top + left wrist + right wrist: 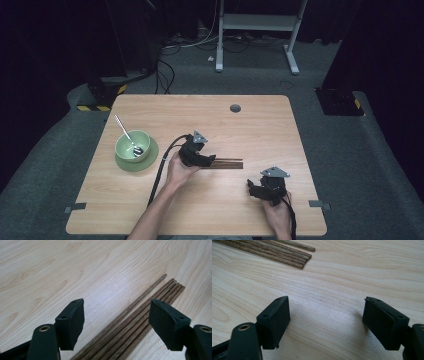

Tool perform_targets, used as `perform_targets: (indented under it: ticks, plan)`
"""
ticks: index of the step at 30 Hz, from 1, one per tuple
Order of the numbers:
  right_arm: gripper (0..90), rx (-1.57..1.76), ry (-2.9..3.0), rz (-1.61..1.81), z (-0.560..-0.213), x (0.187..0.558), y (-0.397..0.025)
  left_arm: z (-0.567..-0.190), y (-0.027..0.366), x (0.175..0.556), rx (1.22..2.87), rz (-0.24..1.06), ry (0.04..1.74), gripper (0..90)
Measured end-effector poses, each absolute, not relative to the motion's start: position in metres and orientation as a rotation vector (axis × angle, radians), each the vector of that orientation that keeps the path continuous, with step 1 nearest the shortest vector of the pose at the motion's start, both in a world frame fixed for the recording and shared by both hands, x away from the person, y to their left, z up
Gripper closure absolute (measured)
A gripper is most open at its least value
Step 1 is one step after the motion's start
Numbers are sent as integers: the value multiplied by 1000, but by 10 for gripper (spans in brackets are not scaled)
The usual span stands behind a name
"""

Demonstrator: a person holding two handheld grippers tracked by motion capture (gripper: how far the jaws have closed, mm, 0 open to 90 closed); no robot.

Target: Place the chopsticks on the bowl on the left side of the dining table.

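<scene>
Dark wooden chopsticks, bundled side by side, flat on table

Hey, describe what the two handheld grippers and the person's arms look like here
Both the left gripper and the right gripper are black, each topped by a grey three-cornered plate and trailing a black cable. Each gripper view shows two blocky black jaw pads with small screw holes, on arms with brass-coloured rivets. The forearms are bare, no sleeves in sight.

From my seat: bowl sits on a saucer at the worktop centre-left, spoon in it. Chopsticks lie mid-frame, my left tongs over their left end, right tongs lower right of them.
</scene>
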State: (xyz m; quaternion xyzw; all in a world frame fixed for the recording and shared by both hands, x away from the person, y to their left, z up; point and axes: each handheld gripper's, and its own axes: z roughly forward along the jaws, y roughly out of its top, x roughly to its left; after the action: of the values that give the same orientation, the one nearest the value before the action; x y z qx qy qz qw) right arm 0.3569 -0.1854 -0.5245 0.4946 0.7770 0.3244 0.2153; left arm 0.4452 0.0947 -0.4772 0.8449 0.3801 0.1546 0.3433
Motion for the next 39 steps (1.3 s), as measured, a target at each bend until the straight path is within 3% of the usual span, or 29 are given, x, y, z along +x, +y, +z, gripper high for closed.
perform_targets:
  ticks: [16,39]
  plan:
    - [219,1360,2162,902,-524,357,-185,-493,63,460,2239,387,993,372]
    - [219,1360,2162,902,-524,357,-185,-503,60,464,2273,403,996,430]
